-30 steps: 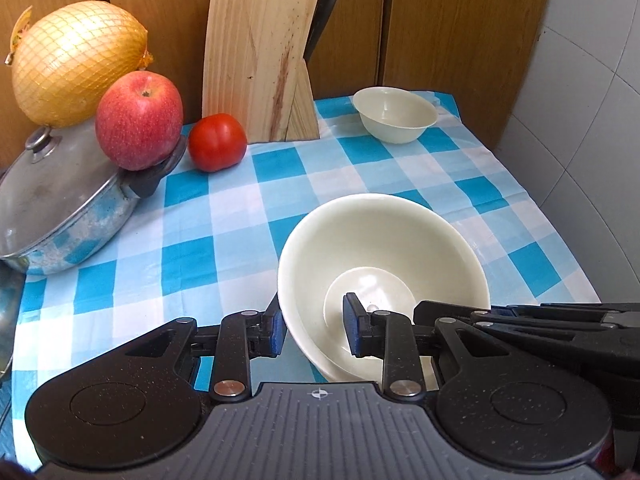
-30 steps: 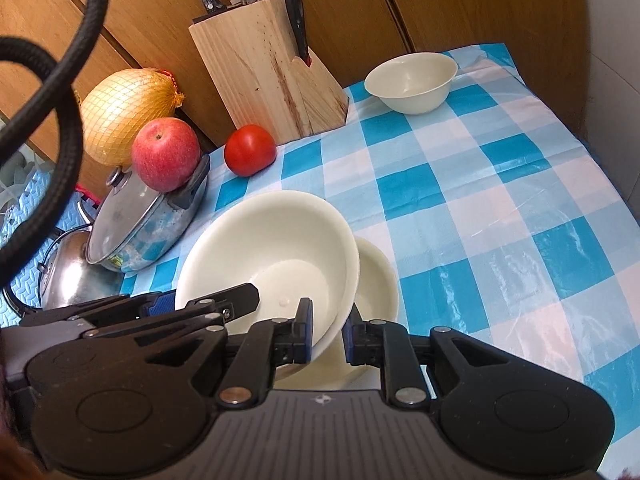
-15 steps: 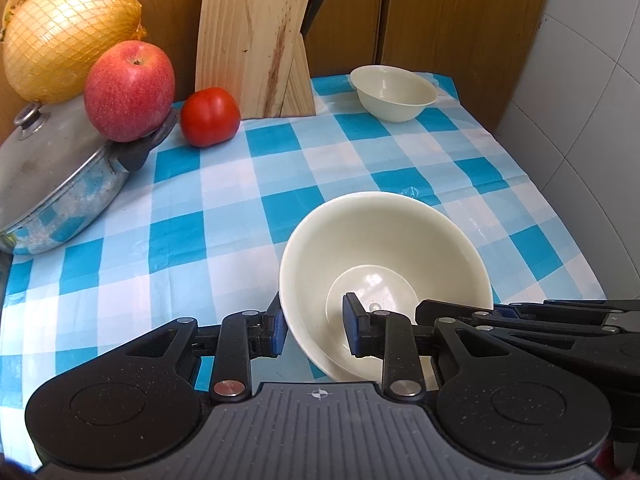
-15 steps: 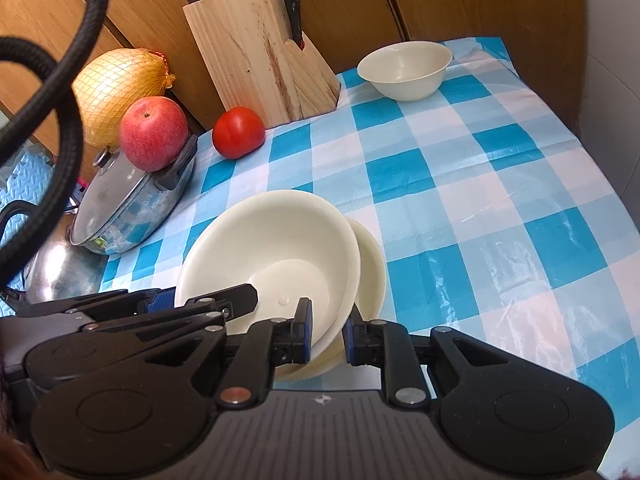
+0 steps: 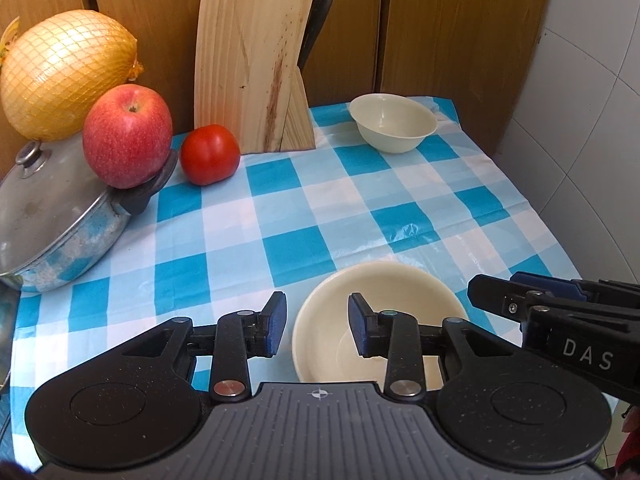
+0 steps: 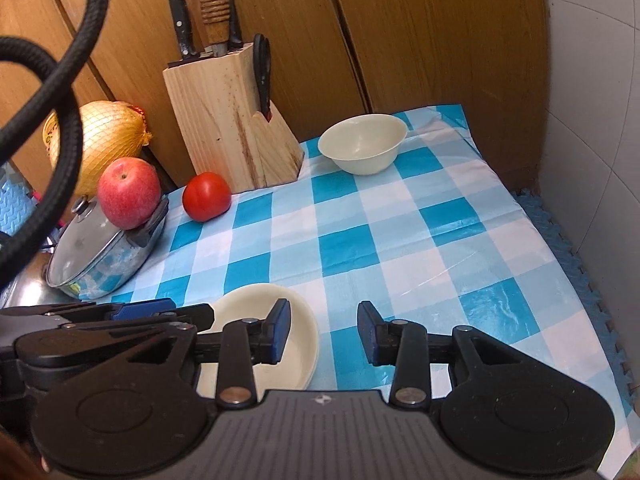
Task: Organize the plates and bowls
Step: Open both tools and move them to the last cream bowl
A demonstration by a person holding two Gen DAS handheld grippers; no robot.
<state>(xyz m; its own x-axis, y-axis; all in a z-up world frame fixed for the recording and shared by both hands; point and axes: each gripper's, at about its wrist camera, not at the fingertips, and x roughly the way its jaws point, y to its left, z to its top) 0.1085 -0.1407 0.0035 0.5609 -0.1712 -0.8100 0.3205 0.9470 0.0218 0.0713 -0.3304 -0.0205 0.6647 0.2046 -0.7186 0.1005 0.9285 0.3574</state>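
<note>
Worktop cover: glossy checked plastic sheet, lightly creased, catching glare. Near bowl and far bowl: smooth cream, low sheen (ceramic or plastic, cannot tell). Knife block: bare pale wood, matt, visible grain. Pot: dull, stained metal with a scuffed lid. Left claw: matt black speckled plastic body, blue pads, bright metal rivets. Melon netting: yellow mesh. Wall panels: smooth brown wood

Left gripper, right gripper: jaws apart.
</note>
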